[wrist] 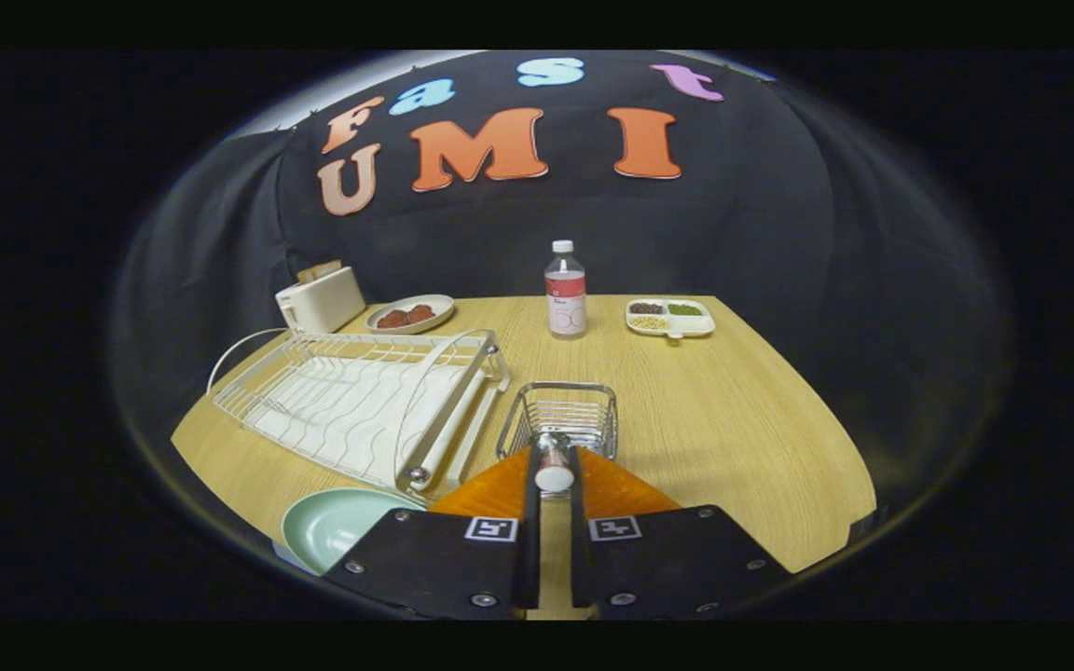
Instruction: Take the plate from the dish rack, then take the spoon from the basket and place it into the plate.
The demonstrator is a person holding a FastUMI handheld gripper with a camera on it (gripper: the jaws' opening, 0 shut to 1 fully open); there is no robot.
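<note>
Steel spoon point(554, 463), handle pinched between the nearly closed fingers of the claw point(554, 485), hangs just above the wire basket point(559, 417) ahead. Pale green plate point(337, 525) lies on the desk point(733, 438) left of the claw; carrying it level across looks wise.

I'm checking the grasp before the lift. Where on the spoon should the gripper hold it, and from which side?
Grip the handle's upper end. The spoon stands upright in the wire basket, bowl down inside, so only the handle end sticks out above the rim. Come from above on the near side; the gripper fingers already press on that end. The plate lies beside the dish rack.
</note>
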